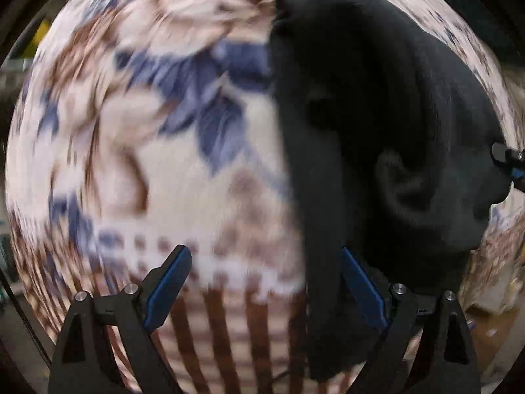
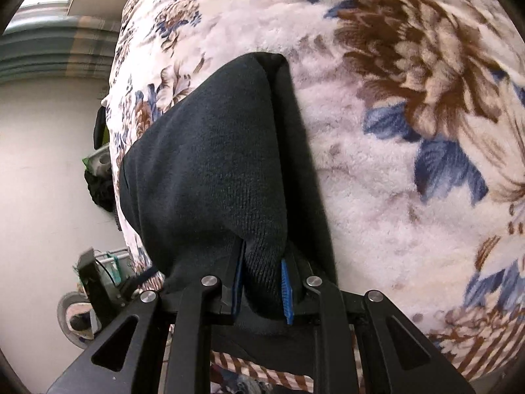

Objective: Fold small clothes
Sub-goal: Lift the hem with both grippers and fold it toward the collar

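Observation:
A small black knit garment (image 1: 370,131) hangs bunched over a floral fleece blanket (image 1: 164,164). In the left wrist view my left gripper (image 1: 262,262) is open, with the cloth draped over its right finger (image 1: 361,289) and the left finger (image 1: 167,285) bare. The view is motion-blurred. In the right wrist view my right gripper (image 2: 261,279) is shut on a fold of the black garment (image 2: 216,164), which rises in front of it above the blanket (image 2: 393,180). The right gripper's tip shows at the right edge of the left wrist view (image 1: 512,161).
The blanket has a brown striped border (image 1: 229,335) near me. In the right wrist view its left edge drops to a pale floor (image 2: 49,180), where a dark object (image 2: 98,190) and a wheeled stand (image 2: 85,295) sit.

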Action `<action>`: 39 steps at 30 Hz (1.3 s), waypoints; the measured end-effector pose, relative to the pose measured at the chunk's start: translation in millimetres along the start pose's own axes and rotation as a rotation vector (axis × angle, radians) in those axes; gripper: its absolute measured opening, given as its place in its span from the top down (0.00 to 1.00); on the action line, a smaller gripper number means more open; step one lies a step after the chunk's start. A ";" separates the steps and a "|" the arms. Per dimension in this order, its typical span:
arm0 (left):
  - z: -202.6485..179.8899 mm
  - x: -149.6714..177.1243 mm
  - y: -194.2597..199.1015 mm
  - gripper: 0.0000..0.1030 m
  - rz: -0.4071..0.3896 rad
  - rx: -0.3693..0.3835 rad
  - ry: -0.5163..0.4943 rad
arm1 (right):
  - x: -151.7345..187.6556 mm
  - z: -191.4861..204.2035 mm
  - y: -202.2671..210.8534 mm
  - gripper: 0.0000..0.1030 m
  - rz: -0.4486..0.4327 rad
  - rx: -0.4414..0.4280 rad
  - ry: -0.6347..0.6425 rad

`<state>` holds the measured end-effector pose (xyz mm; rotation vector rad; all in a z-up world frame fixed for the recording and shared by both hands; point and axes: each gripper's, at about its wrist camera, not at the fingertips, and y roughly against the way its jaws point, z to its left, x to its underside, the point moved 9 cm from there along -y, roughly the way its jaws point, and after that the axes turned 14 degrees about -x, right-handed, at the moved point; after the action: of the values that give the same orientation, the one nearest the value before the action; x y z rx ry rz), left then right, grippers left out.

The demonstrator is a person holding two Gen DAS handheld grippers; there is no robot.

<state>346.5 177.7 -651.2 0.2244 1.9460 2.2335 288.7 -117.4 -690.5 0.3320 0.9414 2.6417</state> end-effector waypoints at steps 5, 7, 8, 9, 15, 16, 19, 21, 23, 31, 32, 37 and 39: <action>9.2 -16.5 50.4 0.10 -0.109 0.112 0.130 | 6.9 19.7 20.6 0.76 0.024 0.128 0.112; 6.7 -35.6 71.8 0.03 -0.156 0.153 0.156 | 3.2 33.4 31.4 0.72 -0.018 0.145 0.142; 3.4 -47.8 80.0 0.03 -0.173 0.180 0.168 | -2.6 42.6 35.0 0.72 -0.047 0.133 0.155; -4.4 -64.7 87.6 0.03 -0.190 0.235 0.176 | -7.2 47.7 35.6 0.69 -0.059 0.124 0.161; -35.3 -142.7 33.6 0.03 -0.098 0.185 0.126 | -76.6 33.1 1.9 0.62 -0.094 0.131 0.066; -38.7 -148.2 20.8 0.03 -0.058 0.182 0.118 | -82.2 28.2 -6.2 0.62 -0.073 0.127 0.048; -40.8 -153.4 13.3 0.03 -0.022 0.226 0.131 | -95.0 14.1 -26.5 0.58 -0.004 0.017 -0.074; -41.8 -152.3 19.5 0.03 -0.059 0.222 0.112 | -98.1 15.6 -32.3 0.46 0.018 -0.076 -0.104; -45.0 -149.6 22.6 0.03 -0.084 0.238 0.098 | -99.9 13.9 -38.4 0.41 0.039 -0.104 -0.114; -65.0 -170.1 33.6 0.03 -0.162 0.301 0.119 | -94.9 52.4 -28.2 0.76 -0.071 -0.057 0.122; -61.9 -175.1 37.6 0.03 -0.171 0.320 0.134 | -95.6 61.0 -22.5 0.76 -0.109 -0.075 0.150; -44.2 -197.9 37.0 0.03 -0.199 0.280 0.137 | -111.5 63.9 -10.2 0.77 -0.241 -0.079 0.173; -37.7 -201.0 32.1 0.03 -0.186 0.273 0.144 | -112.1 43.2 -26.6 0.76 -0.150 -0.047 0.120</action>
<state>532.9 91.6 -624.8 -0.0843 2.2426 1.9133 411.6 -114.6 -687.4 0.0891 0.9010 2.5644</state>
